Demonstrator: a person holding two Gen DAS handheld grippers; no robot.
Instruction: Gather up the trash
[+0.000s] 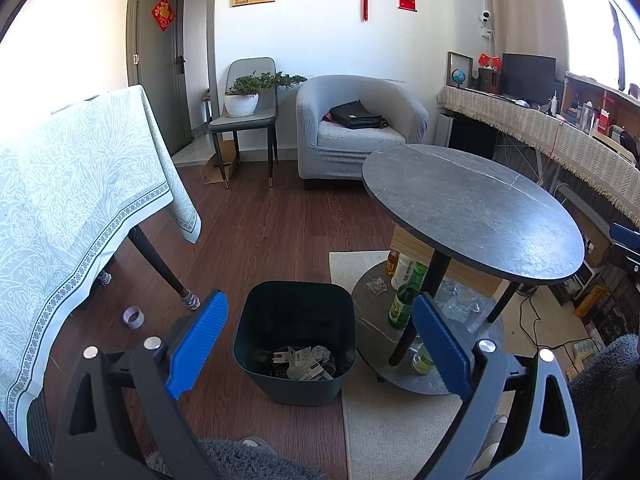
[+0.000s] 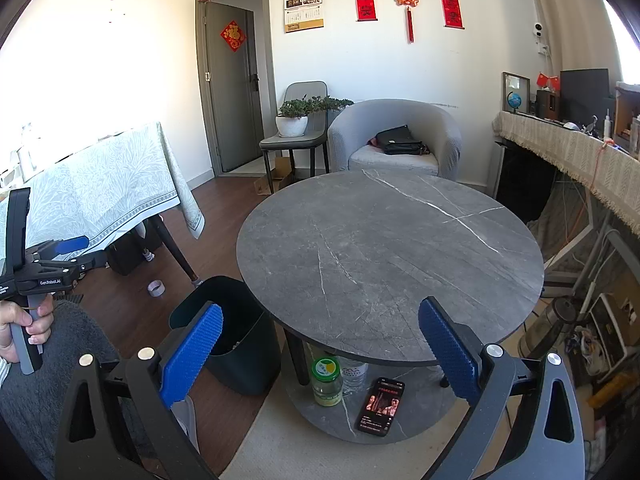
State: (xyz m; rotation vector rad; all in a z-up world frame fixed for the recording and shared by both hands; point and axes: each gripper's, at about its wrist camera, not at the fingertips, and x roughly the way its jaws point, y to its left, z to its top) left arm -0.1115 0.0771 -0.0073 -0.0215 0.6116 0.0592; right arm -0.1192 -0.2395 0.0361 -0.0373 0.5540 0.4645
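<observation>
Hanging wide open and empty, the left gripper (image 1: 320, 344) is pointing over the dark bin (image 1: 296, 340), where paper trash (image 1: 306, 362) is lying; the right gripper (image 2: 320, 354), also spread and holding nothing, is facing the round table (image 2: 392, 256).

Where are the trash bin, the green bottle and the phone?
trash bin (image 1: 294, 390): left wrist view, front wall.
green bottle (image 1: 401, 307): left wrist view, label on its body.
phone (image 2: 380, 406): right wrist view, lit screen.
</observation>
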